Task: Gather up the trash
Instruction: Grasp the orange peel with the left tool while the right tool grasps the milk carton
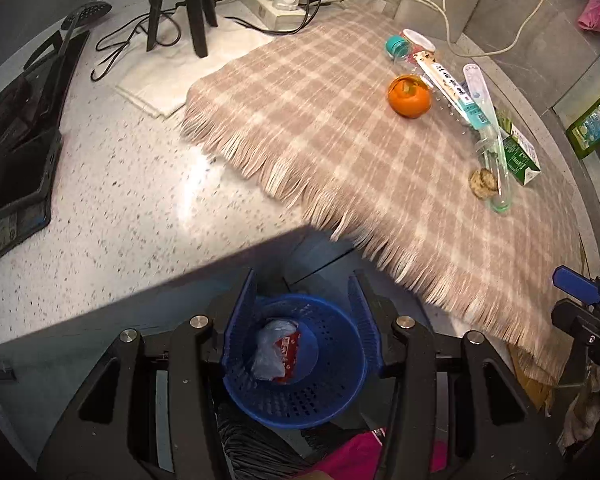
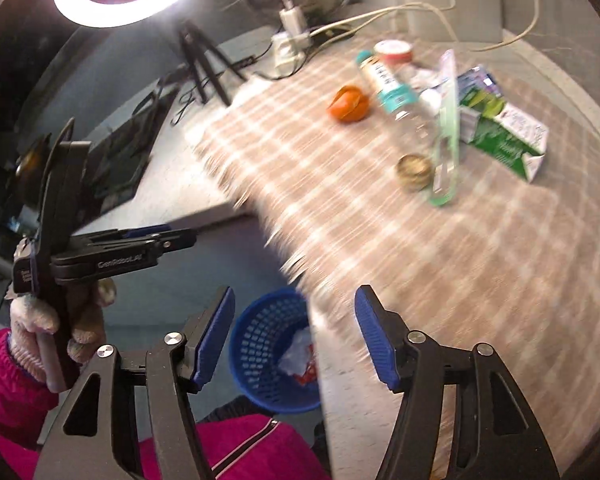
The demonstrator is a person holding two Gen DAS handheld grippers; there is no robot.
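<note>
The left gripper is hanging above the blue basket with its jaws wide apart and holding nothing. The right gripper is also standing wide open and empty, near the table edge. A wrapper is lying inside the basket. On the cloth an orange peel, a bottle and a carton are lying close together.
</note>
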